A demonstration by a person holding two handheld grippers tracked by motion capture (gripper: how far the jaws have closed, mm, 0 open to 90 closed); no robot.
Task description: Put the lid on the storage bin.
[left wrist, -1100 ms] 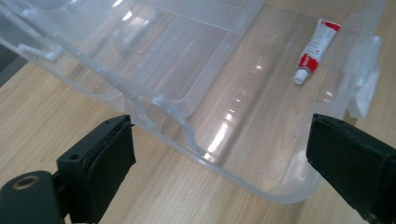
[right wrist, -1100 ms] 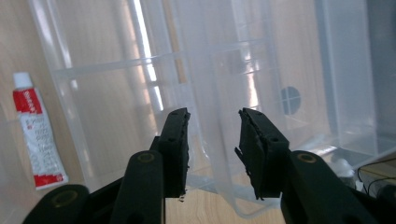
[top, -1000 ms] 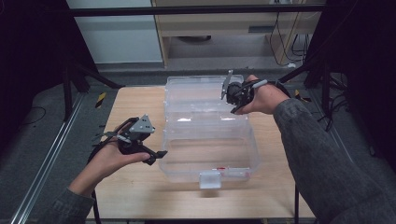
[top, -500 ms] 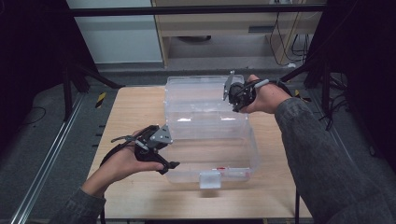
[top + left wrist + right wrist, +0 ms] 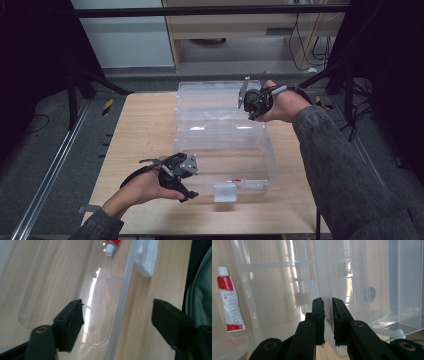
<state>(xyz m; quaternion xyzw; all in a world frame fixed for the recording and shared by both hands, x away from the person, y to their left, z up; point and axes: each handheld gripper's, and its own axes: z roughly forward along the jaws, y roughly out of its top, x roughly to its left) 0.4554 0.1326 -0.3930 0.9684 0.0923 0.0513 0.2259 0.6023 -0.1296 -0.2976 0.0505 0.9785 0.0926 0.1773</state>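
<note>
Jaws of the right gripper [image 5: 327,322] are pressing almost together, and they seem to be pinching the thin clear edge of the lid [image 5: 217,92] of the transparent plastic box [image 5: 225,155]; this grip is probably keeping the lid standing open at the far side, so the inside is staying free. Beyond these jaws, through the clear plastic, a red and white tube [image 5: 230,303] is lying flat on the bottom of the box, off to the left of the gripper. The left gripper [image 5: 117,320] is standing wide apart and holding nothing; its jaws are straddling the near wall of the box [image 5: 120,315], one jaw over the inside and one over the wooden table [image 5: 150,290] outside. It seems this hand is preparing to take the wall and steady the box. Ahead of the left gripper, the white latch [image 5: 147,257] is sitting on the outer side of the wall, and the cap end of the tube [image 5: 111,246] is lying just inside, still well apart from the jaws.
</note>
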